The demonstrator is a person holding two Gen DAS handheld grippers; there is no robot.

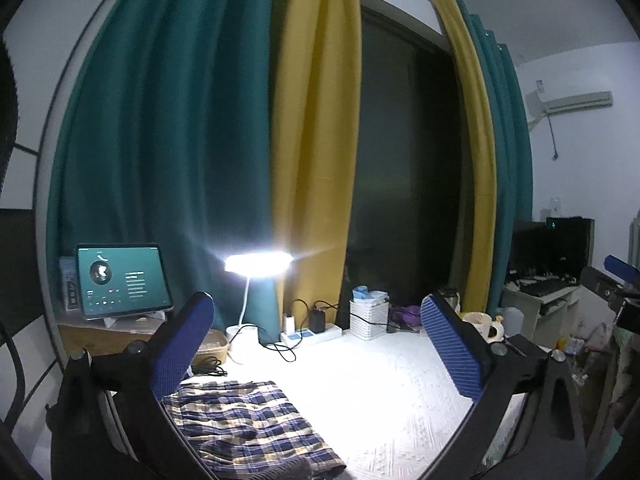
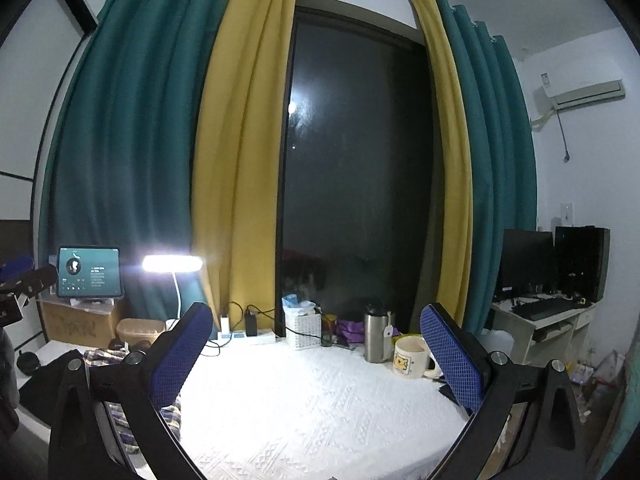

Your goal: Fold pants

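The plaid pants [image 1: 248, 420], blue, yellow and white, lie in a compact pile on the white textured table cover [image 1: 380, 392], low and left in the left wrist view. My left gripper [image 1: 320, 344] is open and empty, held above the table with the pants under its left finger. My right gripper [image 2: 320, 352] is open and empty over bare cover; the pants [image 2: 168, 412] show only as a strip behind its left finger. The right gripper's tip shows at the right edge of the left wrist view [image 1: 620, 268].
A lit desk lamp [image 1: 258, 264], tablet [image 1: 124, 280] on a cardboard box, power strip with chargers [image 1: 312, 334], white basket [image 1: 368, 318], steel flask [image 2: 376, 334] and mug [image 2: 410, 356] line the back edge. Curtains and a dark window stand behind. A computer desk [image 2: 540, 316] is right.
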